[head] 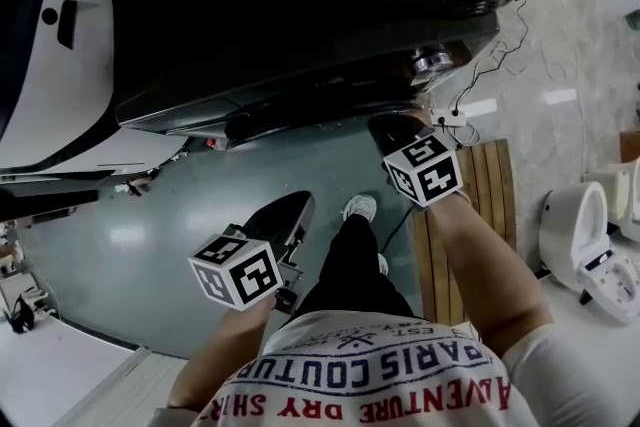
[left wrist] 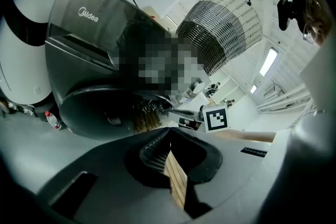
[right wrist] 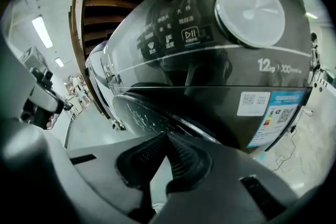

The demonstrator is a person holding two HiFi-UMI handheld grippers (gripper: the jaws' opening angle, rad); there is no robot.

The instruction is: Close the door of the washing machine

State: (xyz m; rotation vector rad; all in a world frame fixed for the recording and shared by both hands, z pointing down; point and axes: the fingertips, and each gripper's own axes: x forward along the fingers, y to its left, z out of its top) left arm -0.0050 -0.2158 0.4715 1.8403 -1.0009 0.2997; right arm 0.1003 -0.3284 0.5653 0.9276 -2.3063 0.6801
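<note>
Both tongs are closed with nothing in them. The right gripper [right wrist: 166, 136] has its ribbed black jaws pressed tip to tip, and the left gripper [left wrist: 168, 132] is the same, with only a thin slit behind its tips.

The round dark glass door [right wrist: 149, 113] of the dark grey front-loading washing machine [right wrist: 210, 55] lies directly ahead of the right gripper's jaw tips. It is so near that it is not clear whether they touch it. In the head view this gripper sits at the right end of the door. The door stands close against the machine's front, but no view shows whether it is fully latched.

The left gripper is well back from the door, low beside the person's black trouser leg [head: 350, 260] and white shoe [head: 360, 207]. From its own view the door shows ahead and to the left.

A white-and-blue label [right wrist: 273, 113] is stuck on the machine's front, to the right of the door. A dark woven laundry basket [left wrist: 220, 23] stands on top of the machine. A slatted wooden board [head: 485, 185] lies on the grey-green floor [head: 140, 235] on the person's right, and a white toilet [head: 580, 235] stands beyond it.
</note>
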